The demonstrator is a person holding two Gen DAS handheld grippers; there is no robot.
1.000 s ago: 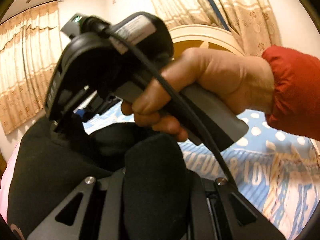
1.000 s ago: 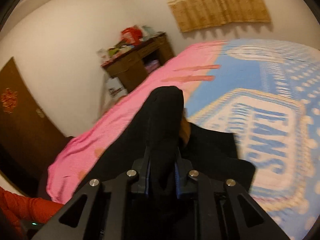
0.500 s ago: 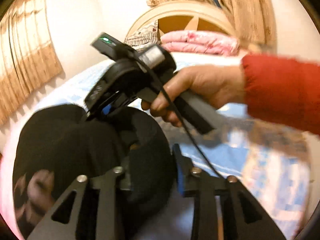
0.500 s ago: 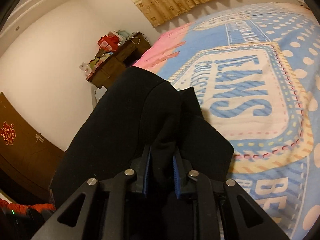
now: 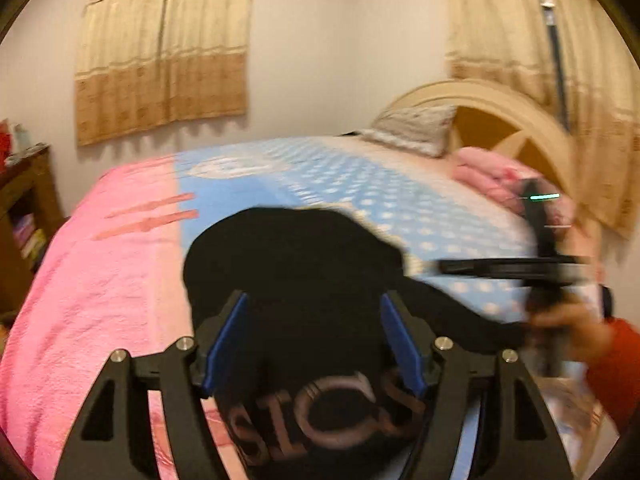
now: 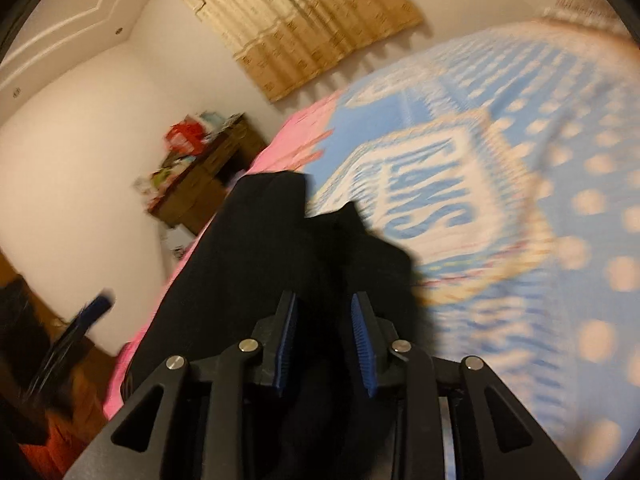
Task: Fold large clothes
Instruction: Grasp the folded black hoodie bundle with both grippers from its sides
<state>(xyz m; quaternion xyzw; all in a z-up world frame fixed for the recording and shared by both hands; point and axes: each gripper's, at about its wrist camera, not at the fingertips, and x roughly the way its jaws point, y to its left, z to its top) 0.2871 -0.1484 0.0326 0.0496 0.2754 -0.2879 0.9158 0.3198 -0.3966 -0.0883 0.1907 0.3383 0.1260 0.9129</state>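
Observation:
A black garment (image 5: 296, 264) with pale lettering lies folded over on the bed, as the left wrist view shows. My left gripper (image 5: 314, 340) hovers over its near end, jaws opening wide, blue pads clear of the cloth on both sides. In the right wrist view the same black garment (image 6: 260, 248) runs forward from my right gripper (image 6: 325, 344). Its jaws are opening too, with cloth lying loose in the gap and the pads off it. A hand in a red sleeve (image 5: 576, 320) carries that gripper, blurred, at the garment's right end.
The bed cover (image 5: 360, 184) is blue with white dots and turns pink (image 5: 100, 280) on its left side. A pillow (image 5: 412, 128) and pink bedding (image 5: 488, 172) lie by the arched headboard (image 5: 520, 120). A cluttered wooden desk (image 6: 200, 176) stands by the wall.
Both grippers held bunched black cloth a second ago; both have let go. The left jaws have spread wide and drawn back and up. The garment now rests on the bed.

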